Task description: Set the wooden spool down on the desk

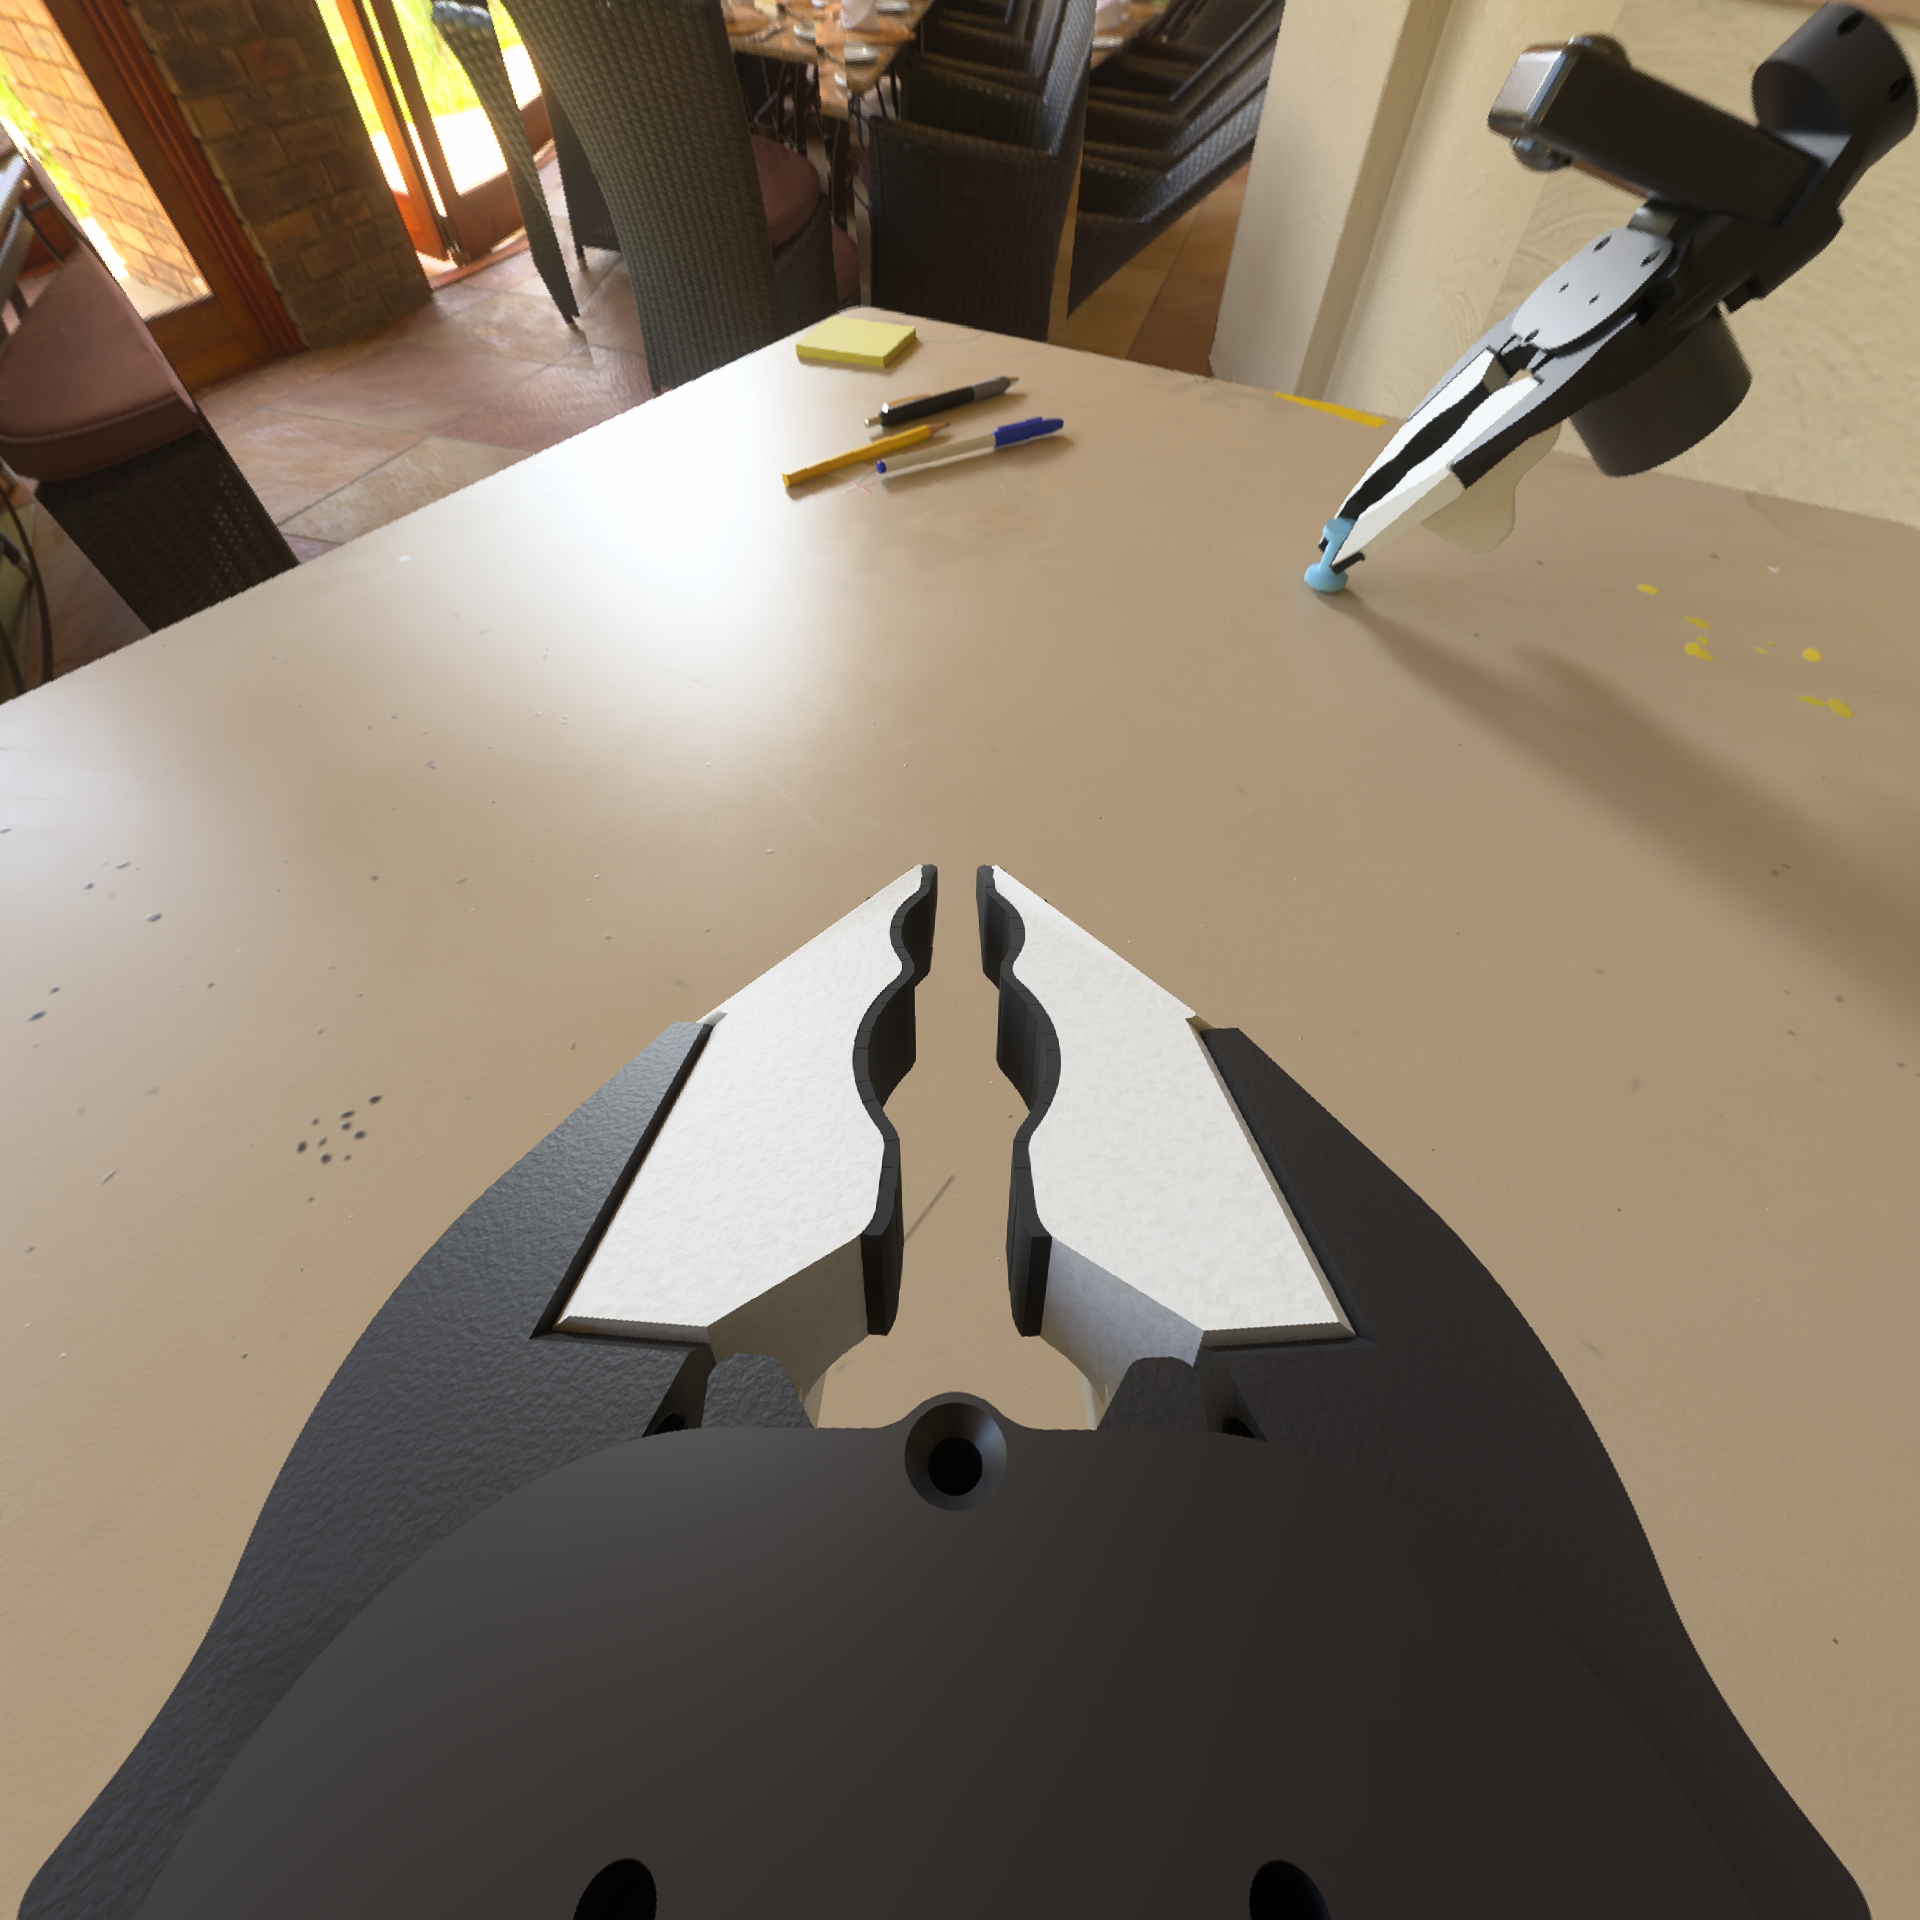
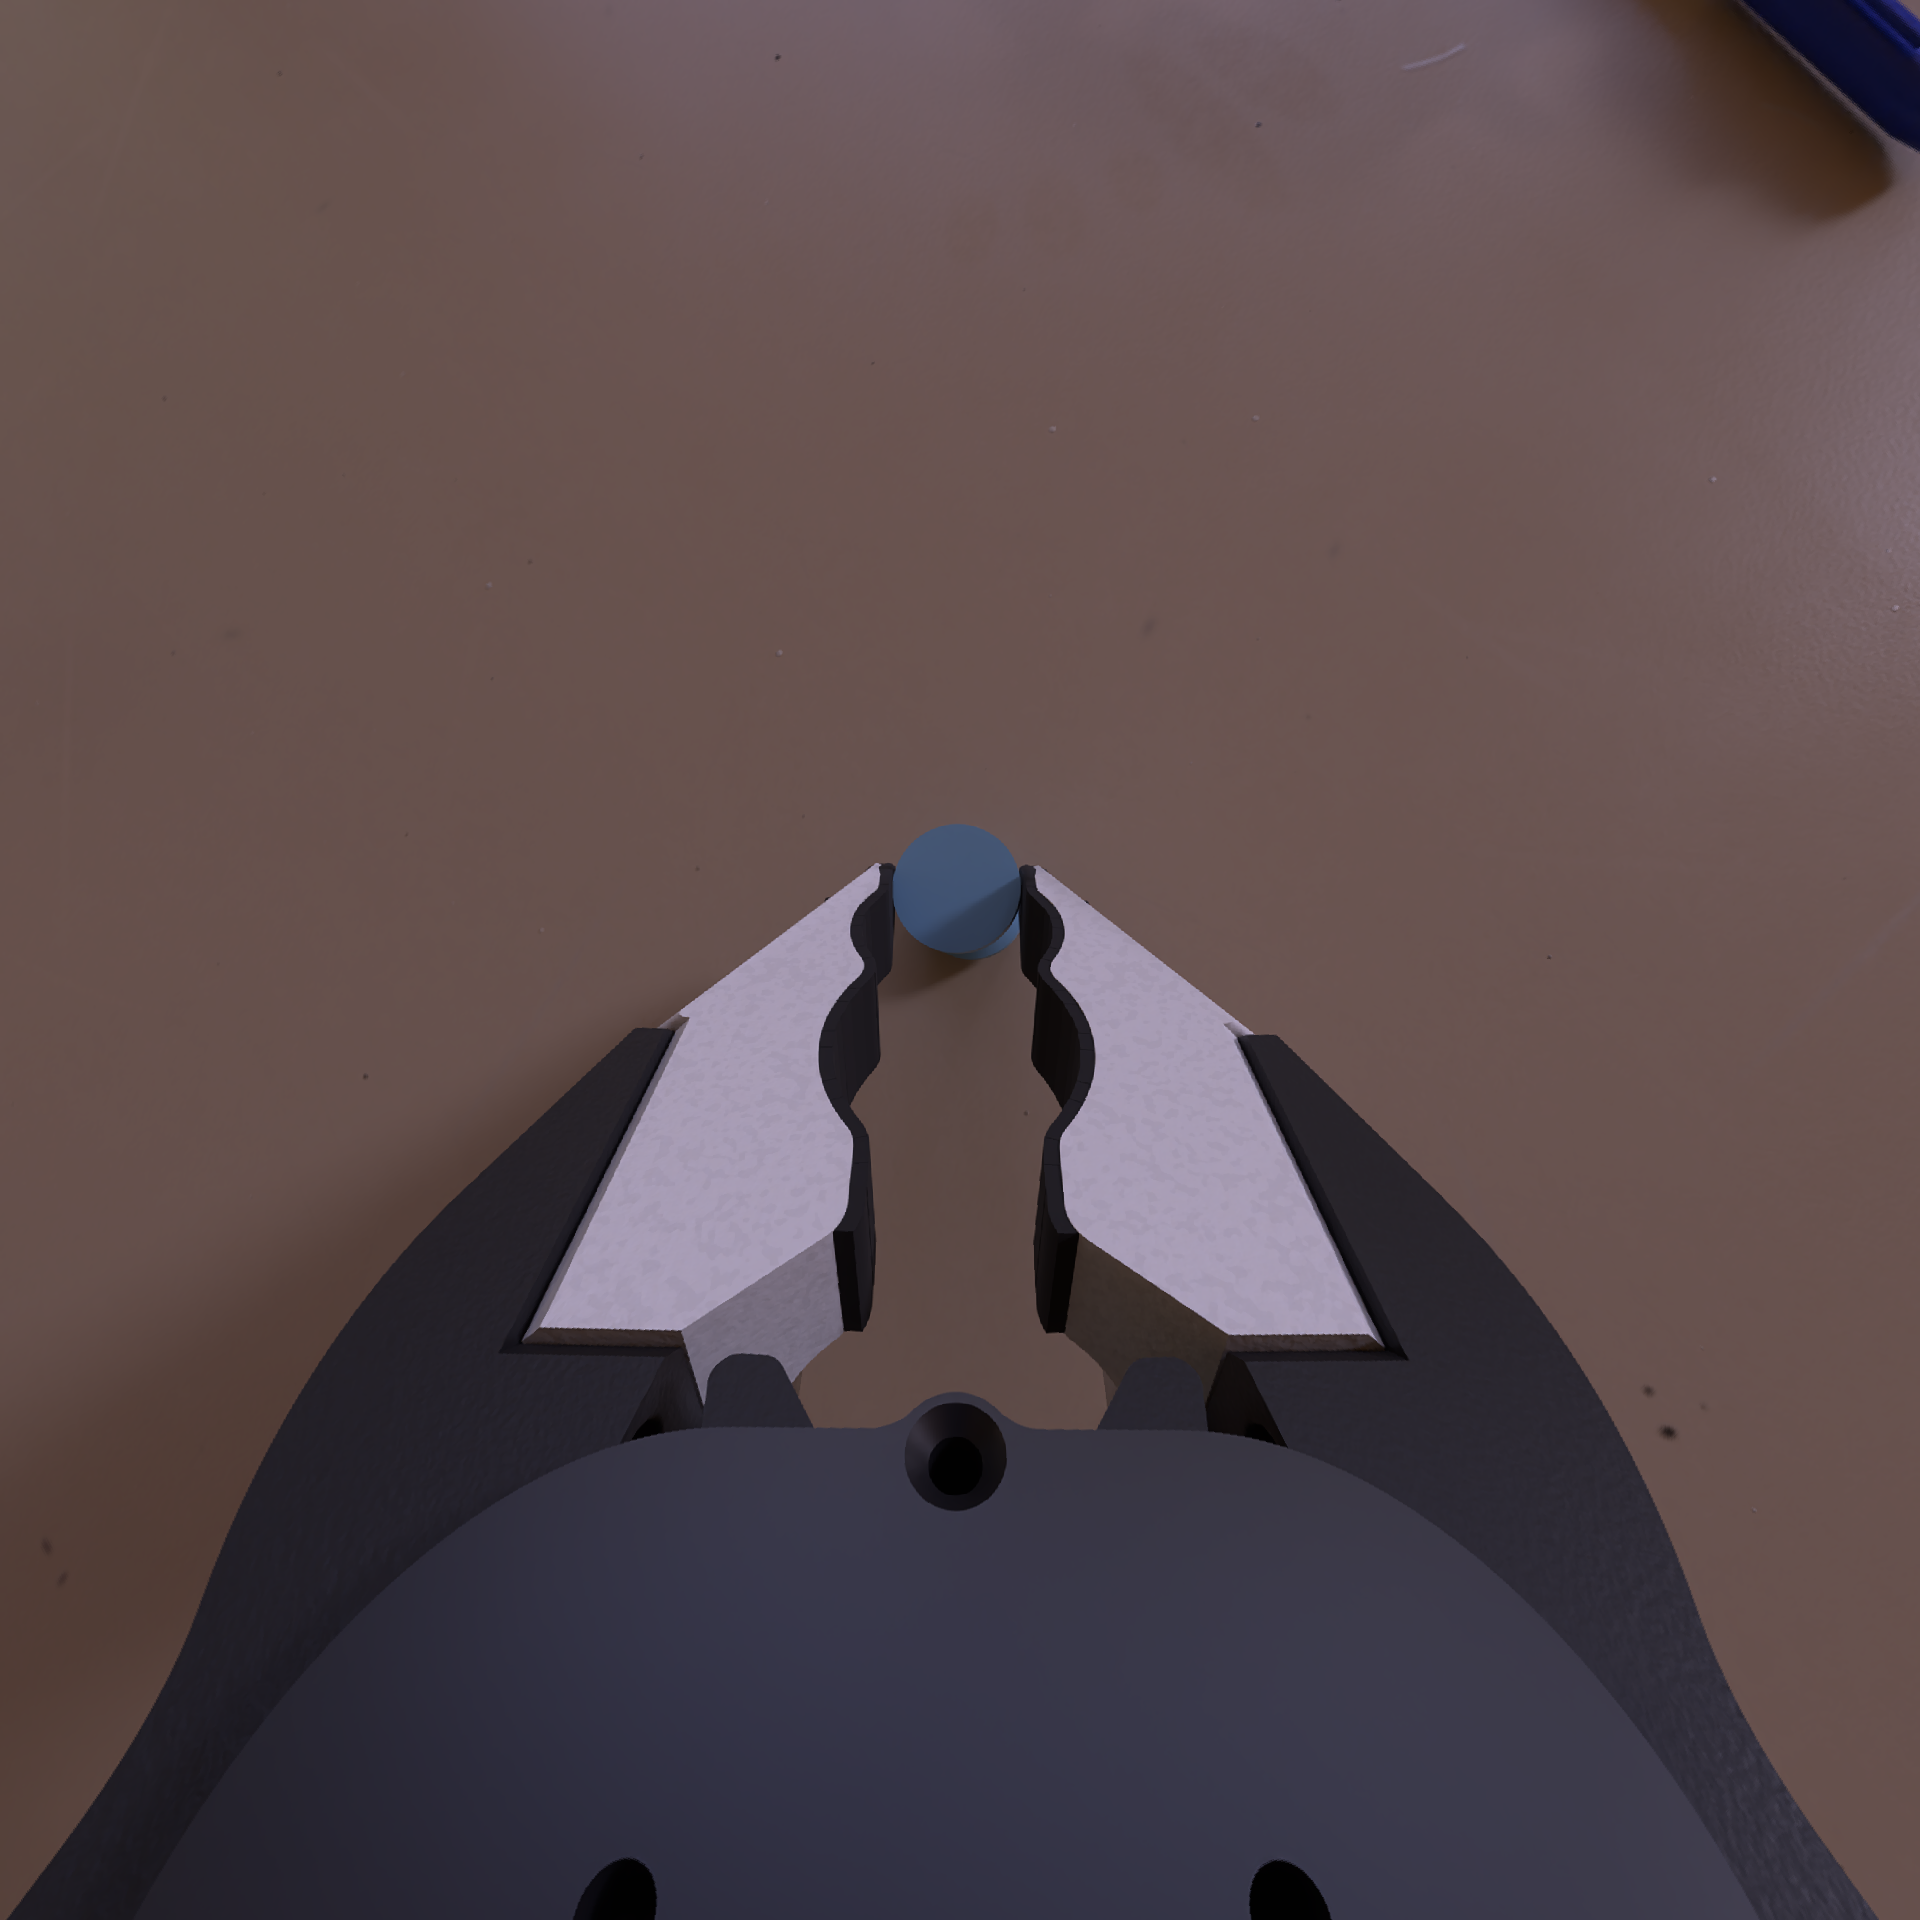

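Note:
The spool (image 2: 956, 888) is small and blue, seen end-on between my right gripper's (image 2: 956, 881) fingertips, which are shut on it. In the left wrist view the right gripper (image 1: 1348, 528) slants down at the far right, and the spool (image 1: 1328, 569) stands with its lower flange touching the tan desk (image 1: 623, 727). My left gripper (image 1: 956, 878) is shut and empty, held low over the middle of the desk (image 2: 520, 416), well to the left of the spool and nearer than it.
A yellow sticky pad (image 1: 857, 343), a black pen (image 1: 940, 400), a yellow pencil (image 1: 862, 457) and a blue-capped pen (image 1: 977, 445) lie at the far edge. A blue pen end (image 2: 1829, 83) shows at top right. Wicker chairs (image 1: 966, 197) stand beyond the desk.

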Motion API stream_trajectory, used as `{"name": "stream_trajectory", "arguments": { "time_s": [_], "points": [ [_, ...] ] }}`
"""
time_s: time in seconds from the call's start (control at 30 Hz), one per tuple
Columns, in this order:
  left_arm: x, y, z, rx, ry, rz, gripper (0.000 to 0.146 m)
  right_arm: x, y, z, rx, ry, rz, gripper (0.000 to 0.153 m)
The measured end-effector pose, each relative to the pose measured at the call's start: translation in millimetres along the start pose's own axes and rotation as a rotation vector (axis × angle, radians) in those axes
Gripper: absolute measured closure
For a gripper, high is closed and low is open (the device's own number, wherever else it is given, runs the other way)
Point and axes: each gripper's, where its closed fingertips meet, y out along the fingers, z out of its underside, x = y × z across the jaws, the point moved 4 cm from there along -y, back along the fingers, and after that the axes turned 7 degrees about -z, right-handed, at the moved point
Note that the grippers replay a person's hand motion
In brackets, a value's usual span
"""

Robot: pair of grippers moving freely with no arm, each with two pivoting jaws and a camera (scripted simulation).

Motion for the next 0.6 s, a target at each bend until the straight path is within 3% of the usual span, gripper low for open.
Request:
{"name": "stream_trajectory", "arguments": {
  "time_s": [0.43, 0.6],
  "points": [
    [-3, 7, 2, 0.019, 0.002, 0.002, 0.139, 6, 0, -4, -0.042, -0.03, -0.017, 0.127],
    [24, -20, -5, -0.016, 0.019, -0.136, 0.138, 8, 2, -6, -0.041, -0.053, -0.013, 0.121]
  ]
}}
